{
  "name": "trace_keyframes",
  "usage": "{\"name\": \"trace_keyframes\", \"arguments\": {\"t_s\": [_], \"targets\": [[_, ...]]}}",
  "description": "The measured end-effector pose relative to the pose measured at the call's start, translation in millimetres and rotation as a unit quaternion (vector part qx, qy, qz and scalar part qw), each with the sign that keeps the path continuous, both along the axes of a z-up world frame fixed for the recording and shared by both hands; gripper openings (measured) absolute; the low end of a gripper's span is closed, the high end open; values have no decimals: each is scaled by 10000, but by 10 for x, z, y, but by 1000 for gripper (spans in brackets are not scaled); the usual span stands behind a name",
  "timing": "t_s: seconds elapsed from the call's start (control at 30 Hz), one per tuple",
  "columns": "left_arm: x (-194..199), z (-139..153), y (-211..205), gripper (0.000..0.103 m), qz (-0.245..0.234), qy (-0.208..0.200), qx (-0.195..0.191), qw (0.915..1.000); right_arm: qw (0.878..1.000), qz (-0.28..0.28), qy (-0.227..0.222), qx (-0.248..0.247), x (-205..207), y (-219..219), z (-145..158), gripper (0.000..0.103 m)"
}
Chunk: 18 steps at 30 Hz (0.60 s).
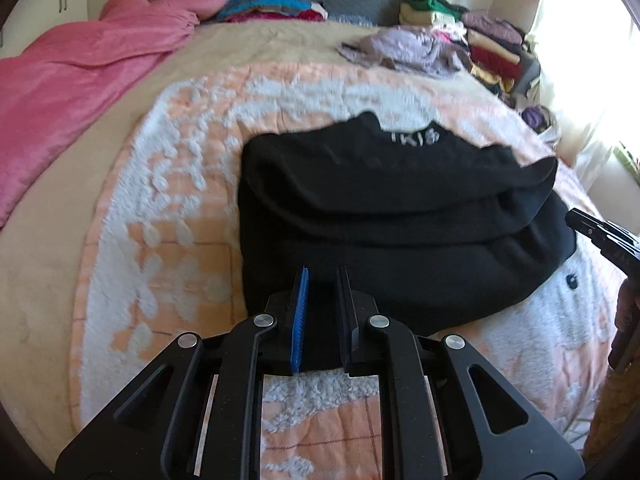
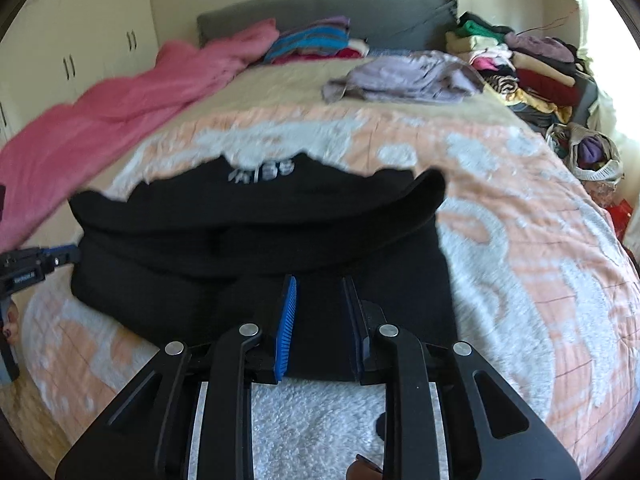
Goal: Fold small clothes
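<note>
A black garment (image 1: 400,208) (image 2: 240,232) with white lettering (image 1: 414,136) at its far edge lies folded across the peach-and-white bedspread (image 1: 180,160). My left gripper (image 1: 322,276) is down on the garment's near left part. Its jaws stand a narrow slit apart with black cloth pinched in it. My right gripper (image 2: 320,280) sits over the near right part, its pads apart and black cloth showing in the gap. Each gripper shows at the other view's edge, the right gripper (image 1: 600,236) and the left gripper (image 2: 36,264).
A pink blanket (image 1: 80,72) drapes along the bed's left side. A crumpled lilac garment (image 1: 400,48) lies beyond the black one. Stacks of folded clothes (image 1: 496,52) line the far right, with a striped pile (image 1: 272,0) by the grey headboard. White wardrobes (image 2: 80,40) stand left.
</note>
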<state>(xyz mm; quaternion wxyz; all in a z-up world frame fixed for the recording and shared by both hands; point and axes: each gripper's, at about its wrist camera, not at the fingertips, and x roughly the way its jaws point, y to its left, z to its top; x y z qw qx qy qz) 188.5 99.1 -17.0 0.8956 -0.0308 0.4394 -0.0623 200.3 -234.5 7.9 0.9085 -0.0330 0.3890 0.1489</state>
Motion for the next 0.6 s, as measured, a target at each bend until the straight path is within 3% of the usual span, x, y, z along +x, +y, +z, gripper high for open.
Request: {"name": "trace_keyframes", "arguments": {"t_s": [0.23, 0.5, 0.6], "targets": [[205, -135, -82, 7, 22, -15, 319, 9995, 9988, -36, 387, -294, 352, 207, -364, 22], [567, -85, -74, 7, 235, -178, 236, 9993, 9991, -180, 373, 122, 852, 217, -256, 22], [737, -73, 2, 7, 431, -184, -9, 9989, 9988, -351, 310, 134, 1049, 163, -196, 22]]}}
